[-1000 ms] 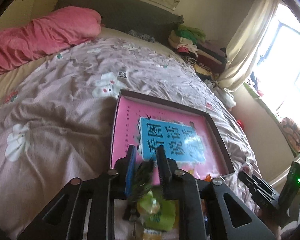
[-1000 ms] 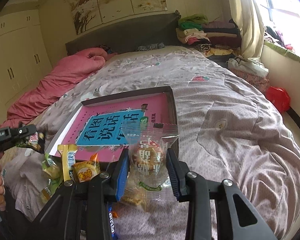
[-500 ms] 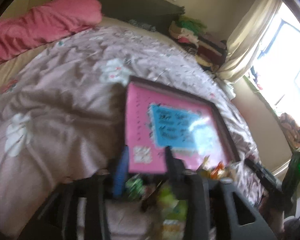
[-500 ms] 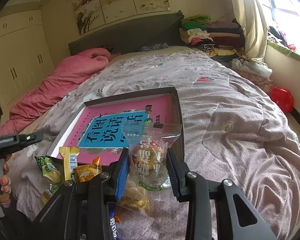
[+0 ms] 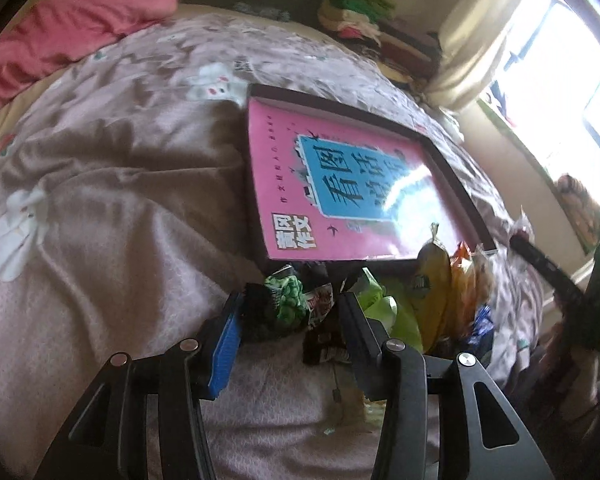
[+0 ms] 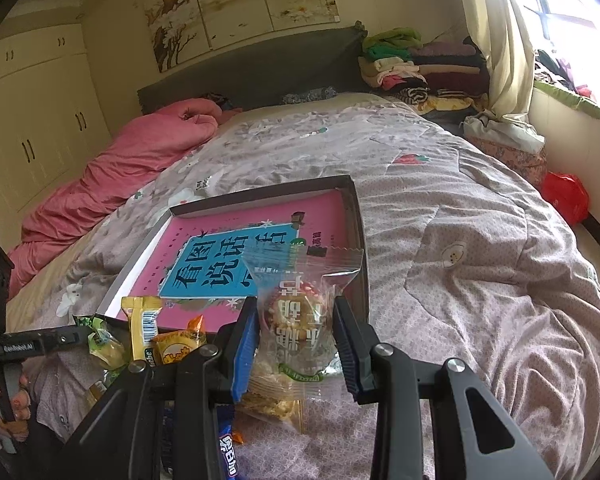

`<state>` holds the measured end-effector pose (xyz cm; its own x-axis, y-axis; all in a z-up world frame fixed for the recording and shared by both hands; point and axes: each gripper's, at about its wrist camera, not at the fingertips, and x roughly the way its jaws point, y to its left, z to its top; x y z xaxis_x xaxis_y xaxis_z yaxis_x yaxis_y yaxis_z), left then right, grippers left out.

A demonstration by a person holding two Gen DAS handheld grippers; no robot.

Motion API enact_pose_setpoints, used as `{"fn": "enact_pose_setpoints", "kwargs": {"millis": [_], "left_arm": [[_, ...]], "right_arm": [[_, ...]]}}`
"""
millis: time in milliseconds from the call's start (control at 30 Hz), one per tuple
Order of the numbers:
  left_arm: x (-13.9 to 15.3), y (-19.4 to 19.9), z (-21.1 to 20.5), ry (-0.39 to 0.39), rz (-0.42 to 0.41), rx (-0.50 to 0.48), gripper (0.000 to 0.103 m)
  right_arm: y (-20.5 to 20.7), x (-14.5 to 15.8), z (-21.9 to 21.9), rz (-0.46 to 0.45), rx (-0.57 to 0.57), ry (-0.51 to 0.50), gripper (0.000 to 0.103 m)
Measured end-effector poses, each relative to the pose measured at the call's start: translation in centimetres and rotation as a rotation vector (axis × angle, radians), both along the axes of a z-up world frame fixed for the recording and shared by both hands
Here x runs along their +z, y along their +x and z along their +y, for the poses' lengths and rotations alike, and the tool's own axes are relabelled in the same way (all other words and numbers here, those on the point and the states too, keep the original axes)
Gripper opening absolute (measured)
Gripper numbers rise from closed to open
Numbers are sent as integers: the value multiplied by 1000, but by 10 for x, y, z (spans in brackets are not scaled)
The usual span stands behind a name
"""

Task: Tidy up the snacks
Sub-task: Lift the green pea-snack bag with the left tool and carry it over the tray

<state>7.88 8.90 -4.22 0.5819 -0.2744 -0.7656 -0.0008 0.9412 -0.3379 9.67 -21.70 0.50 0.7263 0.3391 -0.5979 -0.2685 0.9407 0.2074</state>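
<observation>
Snack sorting on a quilted bed, shallow box at centre.

Right gripper pinches a crinkly clear-wrapped round pastry at the near edge of the dark-rimmed box. Left gripper, jaws spread, straddles a crumpled green foil packet without pressing it; the packet lies in the loose snack pile on the soft pink quilt just before the box, which holds a glossy pink book.

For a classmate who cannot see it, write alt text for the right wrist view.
The right gripper is shut on a clear-wrapped pastry, held above a pile of snacks at the near edge of a shallow box with a pink book inside. All sit on a floral quilt; the left gripper shows at far left.
</observation>
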Motion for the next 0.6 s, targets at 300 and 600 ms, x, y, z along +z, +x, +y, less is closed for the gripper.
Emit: {"fn": "enact_pose_setpoints", "kwargs": {"millis": [300,600], "left_arm": [[-12,14,-7,-5,20,-40,43],[-6,6,1,-26,11,7,31]], "right_arm": [[13,3,2,2,17,17,37],[54,1,12,6,24,2,37]]}}
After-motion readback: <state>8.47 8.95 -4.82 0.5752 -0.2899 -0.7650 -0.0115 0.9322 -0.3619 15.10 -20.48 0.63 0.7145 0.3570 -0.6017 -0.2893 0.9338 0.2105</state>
